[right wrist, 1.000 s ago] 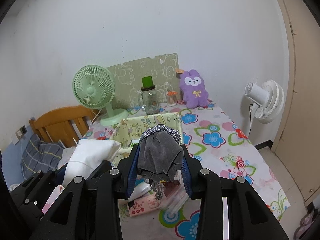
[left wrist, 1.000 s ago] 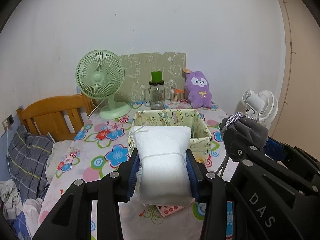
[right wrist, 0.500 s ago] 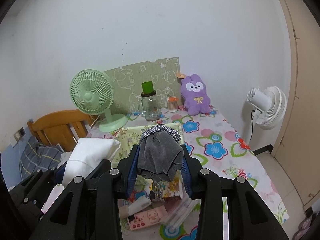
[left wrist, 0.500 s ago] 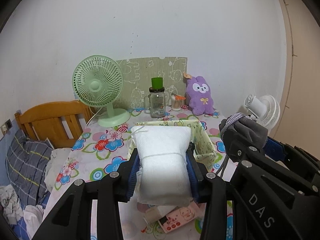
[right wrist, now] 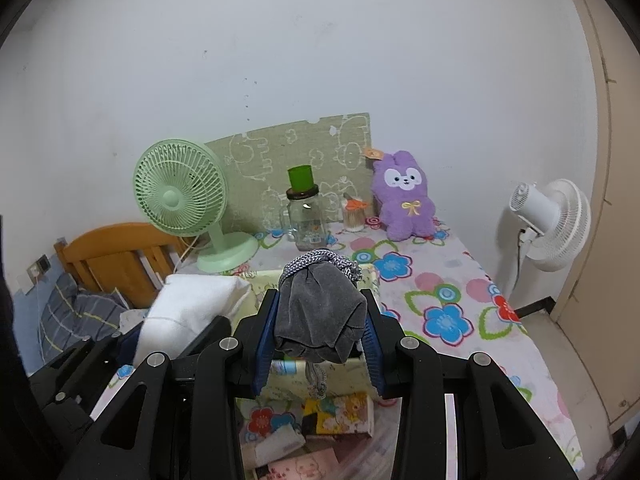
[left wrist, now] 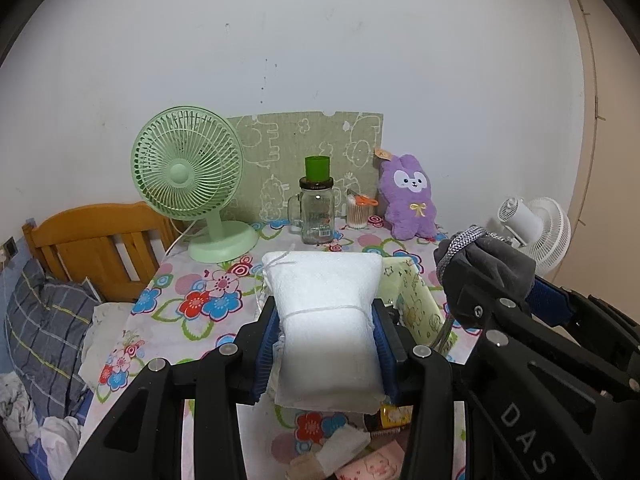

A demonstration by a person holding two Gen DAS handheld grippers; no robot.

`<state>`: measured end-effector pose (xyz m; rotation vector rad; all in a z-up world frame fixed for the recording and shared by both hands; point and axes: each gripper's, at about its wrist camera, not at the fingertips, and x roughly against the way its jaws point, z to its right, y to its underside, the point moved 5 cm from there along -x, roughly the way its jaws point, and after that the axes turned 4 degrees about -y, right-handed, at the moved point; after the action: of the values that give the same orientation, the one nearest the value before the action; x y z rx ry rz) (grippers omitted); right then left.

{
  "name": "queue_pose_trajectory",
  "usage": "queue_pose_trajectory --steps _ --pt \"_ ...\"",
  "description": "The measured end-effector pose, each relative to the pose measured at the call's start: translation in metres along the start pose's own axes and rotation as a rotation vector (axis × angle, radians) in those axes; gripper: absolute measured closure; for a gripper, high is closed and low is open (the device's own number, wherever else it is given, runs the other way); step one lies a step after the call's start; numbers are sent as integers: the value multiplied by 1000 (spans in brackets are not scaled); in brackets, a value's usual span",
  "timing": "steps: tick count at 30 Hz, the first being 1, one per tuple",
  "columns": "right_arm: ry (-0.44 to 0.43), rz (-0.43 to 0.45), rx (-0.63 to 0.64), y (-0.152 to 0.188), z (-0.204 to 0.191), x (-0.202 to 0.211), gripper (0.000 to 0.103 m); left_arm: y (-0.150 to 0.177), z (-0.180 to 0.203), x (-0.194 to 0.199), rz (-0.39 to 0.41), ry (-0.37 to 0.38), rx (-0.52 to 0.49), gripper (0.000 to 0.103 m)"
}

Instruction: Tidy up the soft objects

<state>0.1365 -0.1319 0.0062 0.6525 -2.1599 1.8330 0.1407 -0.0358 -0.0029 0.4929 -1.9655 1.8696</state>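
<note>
Nearest the cameras, the left tongs [left wrist: 326, 344] are clenched on a white pouch [left wrist: 326, 320] tied round with string, held clear of the table [right wrist: 452, 312]. The right tongs [right wrist: 318, 330] are clenched on a grey cloth bundle [right wrist: 320, 316] with a braided cord hanging below it. Beneath both, small packets [right wrist: 340, 412] and a folded white cloth [left wrist: 342, 444] are seen lying loose on the flowered cover. Just beyond, a pale green fabric box [left wrist: 416, 300] stands open; its interior is hidden by the 2 held items, so its contents cannot be told. The step in hand is judged to be carriage of both soft items to this box. It would be done well if each item were lowered past the rim before release, 1 at a time, and the cord kept off the box wall. Farther back, a glass jar [right wrist: 304, 224] capped with a green cup appears empty, and a small holder [right wrist: 354, 218] contains what look like cotton swabs. A purple plush rabbit [right wrist: 404, 200] and a green fan [right wrist: 180, 196] stand by the wall.
</note>
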Motion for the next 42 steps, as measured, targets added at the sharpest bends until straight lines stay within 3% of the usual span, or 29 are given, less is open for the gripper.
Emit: queue_pose_trajectory --steps 20,23,29,31,33,42 --pt "-11 -35 24 -19 5 -77 61 -15 -5 -75 -71 2 44 57" --pt "-18 -48 24 -18 6 -89 61 -13 -6 -86 -81 1 53 47" --pt "-32 -84 21 -13 10 -112 61 -5 -7 -108 -135 10 55 40" --pt "-39 -99 22 -10 10 -120 61 -1 -7 -115 -155 7 52 34" --pt "-42 -112 26 -6 10 -128 61 2 -7 -120 -171 22 46 21" --pt "-64 -160 37 5 6 -156 61 11 -12 -134 -197 23 47 12"
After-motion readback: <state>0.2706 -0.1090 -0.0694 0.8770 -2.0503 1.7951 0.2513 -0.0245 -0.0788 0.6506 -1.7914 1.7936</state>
